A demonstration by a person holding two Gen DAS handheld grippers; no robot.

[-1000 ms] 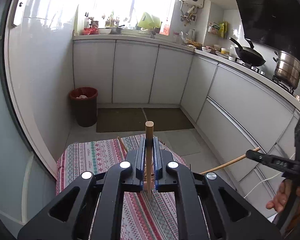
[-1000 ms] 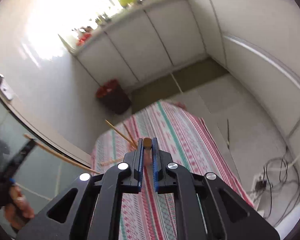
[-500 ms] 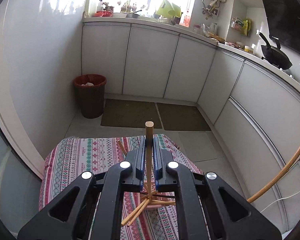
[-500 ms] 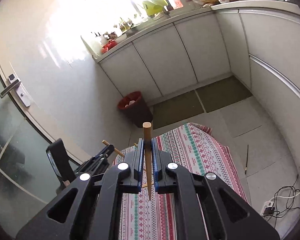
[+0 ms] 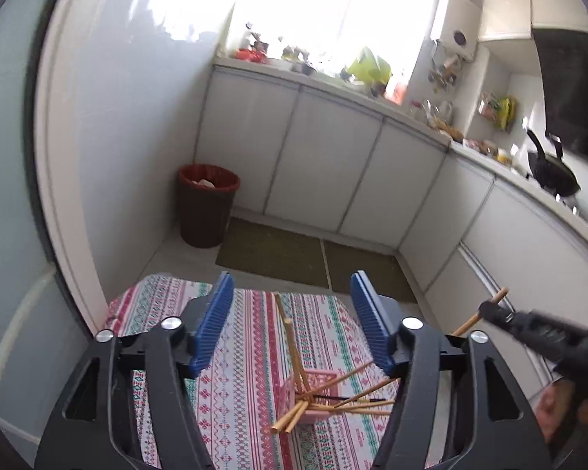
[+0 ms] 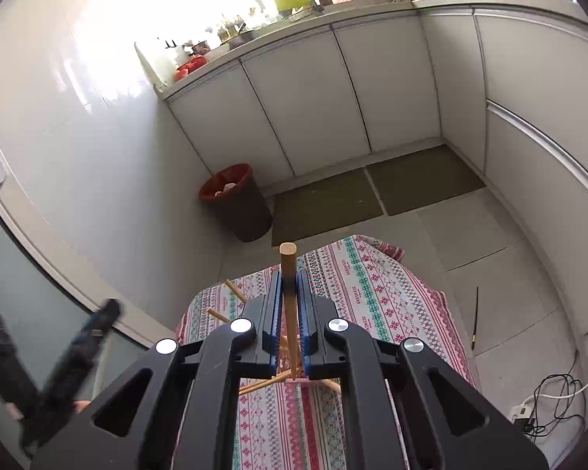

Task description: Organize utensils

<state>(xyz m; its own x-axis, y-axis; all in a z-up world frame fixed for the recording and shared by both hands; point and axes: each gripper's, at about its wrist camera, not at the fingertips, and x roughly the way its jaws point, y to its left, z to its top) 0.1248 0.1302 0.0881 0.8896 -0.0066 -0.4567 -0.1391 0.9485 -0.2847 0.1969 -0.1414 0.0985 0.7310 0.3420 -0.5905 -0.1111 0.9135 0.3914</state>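
Observation:
A pink basket point(image 5: 316, 382) on the patterned tablecloth point(image 5: 251, 411) holds several wooden chopsticks point(image 5: 345, 395) splayed out at angles. My left gripper point(image 5: 292, 325) hangs above it with its jaws opening. One chopstick point(image 5: 290, 333) leans out of the basket between the blue pads point(image 5: 215, 321), touching neither. My right gripper point(image 6: 289, 286) is shut on an upright wooden chopstick point(image 6: 287, 254) over the basket point(image 6: 294, 379), which its fingers mostly hide. In the left wrist view that right gripper point(image 5: 490, 311) sits to the right with its chopstick. In the right wrist view the left gripper point(image 6: 78, 352) is a blur.
The small table ends close beyond the basket. Past it are the tiled floor, two dark mats point(image 6: 372, 192) and a red-lined bin point(image 5: 207, 203) by the white cabinets point(image 5: 325, 168). A black chopstick point(image 6: 475, 317) and cables point(image 6: 548, 399) lie on the floor at right.
My left gripper has opened and let go of its chopstick, which now leans in the pink basket. Both grippers came down and closer to the basket. The right one still holds its chopstick.

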